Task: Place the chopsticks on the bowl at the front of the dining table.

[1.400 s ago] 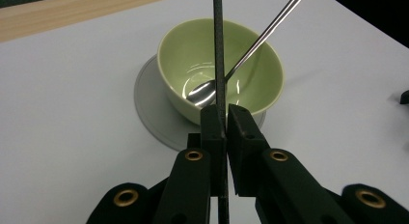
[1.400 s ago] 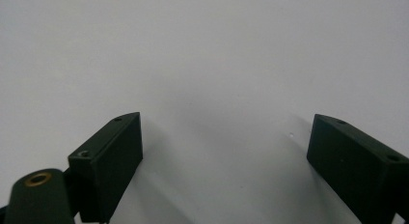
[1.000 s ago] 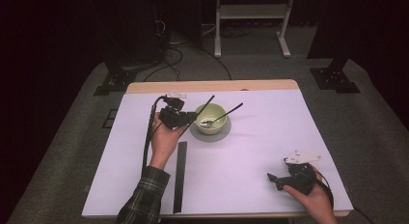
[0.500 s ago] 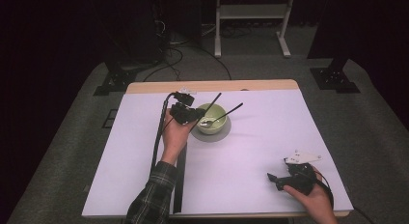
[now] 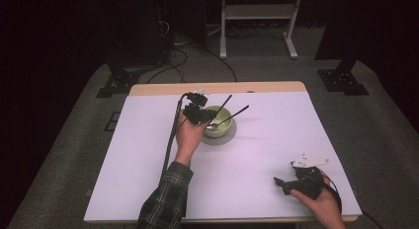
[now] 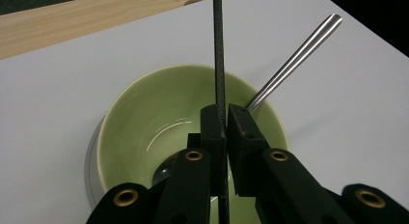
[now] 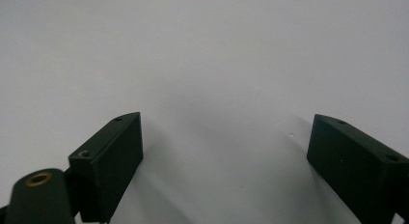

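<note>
While its jaws pinched a thin dark utensil (image 6: 219,64), the left gripper (image 6: 223,119) hung above the green bowl (image 6: 144,118); the right gripper (image 7: 224,151) gaped empty over the table (image 7: 202,50).

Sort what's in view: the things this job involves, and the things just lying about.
In the job:
left gripper, shut on the thin dark utensil
green bowl
metal spoon resting in the bowl

Lying about:
right gripper, open, idle on the white table
white stand

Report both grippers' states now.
Left gripper: shut on the thin black stick, held over the pale green ceramic bowl.
Right gripper: open, nothing between its jaws, above the white table.
</note>
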Tool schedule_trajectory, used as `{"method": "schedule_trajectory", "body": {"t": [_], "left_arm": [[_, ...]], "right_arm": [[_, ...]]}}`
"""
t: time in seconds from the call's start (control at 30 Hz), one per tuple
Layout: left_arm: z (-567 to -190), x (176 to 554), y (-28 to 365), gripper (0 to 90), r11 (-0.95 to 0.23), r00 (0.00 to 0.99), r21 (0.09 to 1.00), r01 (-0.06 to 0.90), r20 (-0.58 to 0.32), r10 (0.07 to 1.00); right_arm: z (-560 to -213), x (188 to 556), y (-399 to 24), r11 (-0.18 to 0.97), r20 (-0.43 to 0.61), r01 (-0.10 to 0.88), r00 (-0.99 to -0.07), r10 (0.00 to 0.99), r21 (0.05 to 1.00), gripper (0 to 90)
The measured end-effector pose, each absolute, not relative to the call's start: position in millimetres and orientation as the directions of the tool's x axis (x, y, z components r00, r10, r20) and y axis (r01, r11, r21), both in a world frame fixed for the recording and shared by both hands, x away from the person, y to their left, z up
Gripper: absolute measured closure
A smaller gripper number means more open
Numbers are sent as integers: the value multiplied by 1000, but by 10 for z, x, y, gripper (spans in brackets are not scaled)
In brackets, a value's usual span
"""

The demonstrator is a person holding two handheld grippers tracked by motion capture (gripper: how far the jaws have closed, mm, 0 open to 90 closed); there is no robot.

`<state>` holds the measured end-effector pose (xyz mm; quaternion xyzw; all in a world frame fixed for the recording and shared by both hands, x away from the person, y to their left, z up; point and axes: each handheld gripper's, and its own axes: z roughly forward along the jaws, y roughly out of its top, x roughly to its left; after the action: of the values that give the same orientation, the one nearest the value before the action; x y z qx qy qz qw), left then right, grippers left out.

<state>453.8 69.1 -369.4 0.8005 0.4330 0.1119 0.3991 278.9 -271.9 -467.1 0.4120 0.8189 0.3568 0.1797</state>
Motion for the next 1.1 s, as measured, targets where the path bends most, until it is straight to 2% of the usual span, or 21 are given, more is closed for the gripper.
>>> {"method": "schedule_trajectory", "body": {"t": [1.1], "left_arm": [[-3849,4624,554,854,-290,566,710,642,-183,804]], "right_arm": [[-4672,2789,-2720,406,-1,546,-596,803,733,111]]}}
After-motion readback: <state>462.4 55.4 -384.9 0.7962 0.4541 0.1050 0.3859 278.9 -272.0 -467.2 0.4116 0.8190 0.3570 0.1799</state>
